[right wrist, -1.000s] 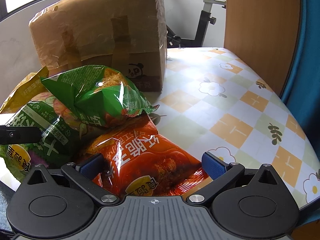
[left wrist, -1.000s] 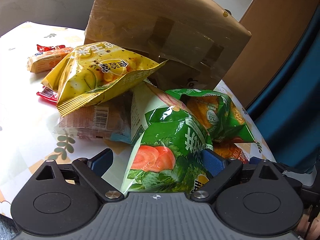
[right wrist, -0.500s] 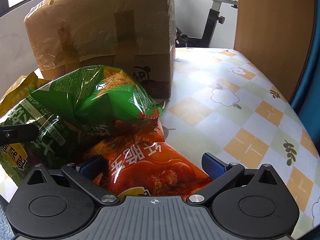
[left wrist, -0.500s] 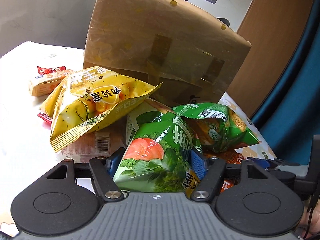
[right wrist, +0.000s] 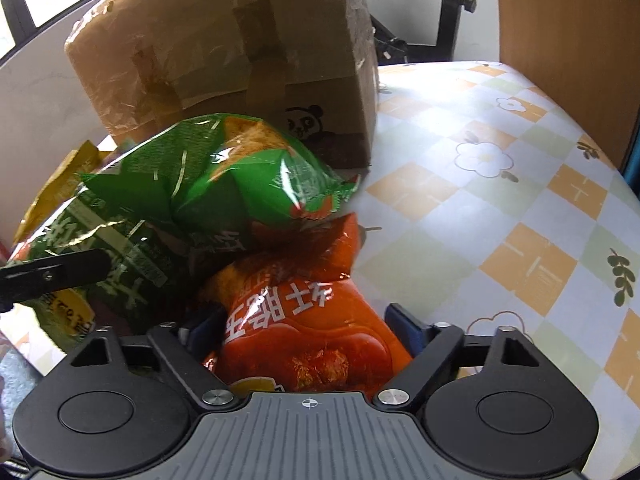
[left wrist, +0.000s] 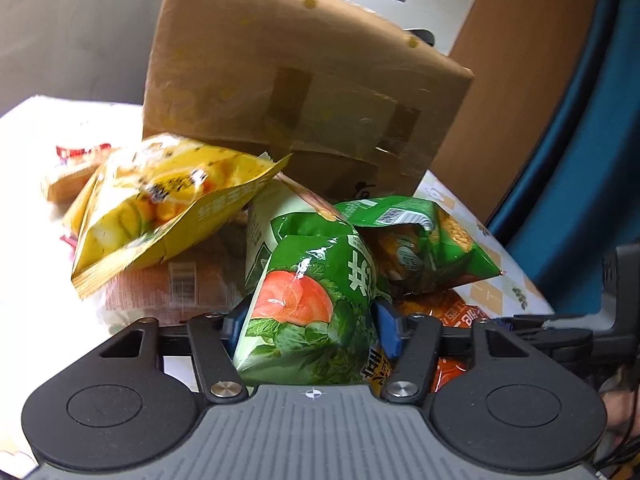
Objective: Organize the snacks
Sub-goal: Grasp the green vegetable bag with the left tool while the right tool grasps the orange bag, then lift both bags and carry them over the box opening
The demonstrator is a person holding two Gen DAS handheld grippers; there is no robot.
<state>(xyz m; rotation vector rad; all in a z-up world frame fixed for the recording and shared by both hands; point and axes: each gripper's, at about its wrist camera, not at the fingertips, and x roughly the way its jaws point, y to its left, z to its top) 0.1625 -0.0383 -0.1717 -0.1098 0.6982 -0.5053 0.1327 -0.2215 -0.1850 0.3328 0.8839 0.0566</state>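
Left gripper has just closed on a crinkly green bag, right gripper on a glossy orange bag.

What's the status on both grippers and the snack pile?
Left gripper closing on green vegetable bag. Right gripper closing on orange bag. Second green bag overlaps the orange one.

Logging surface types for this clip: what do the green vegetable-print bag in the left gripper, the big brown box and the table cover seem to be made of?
Green vegetable-print bag: thin glossy plastic film, judging by its crinkles and sharp highlights.
Brown box: matte cardboard, with shiny tape strips and apparently clear wrap that wrinkles at the edges.
Table cover: probably smooth vinyl or oilcloth; the printed checks carry a soft sheen.
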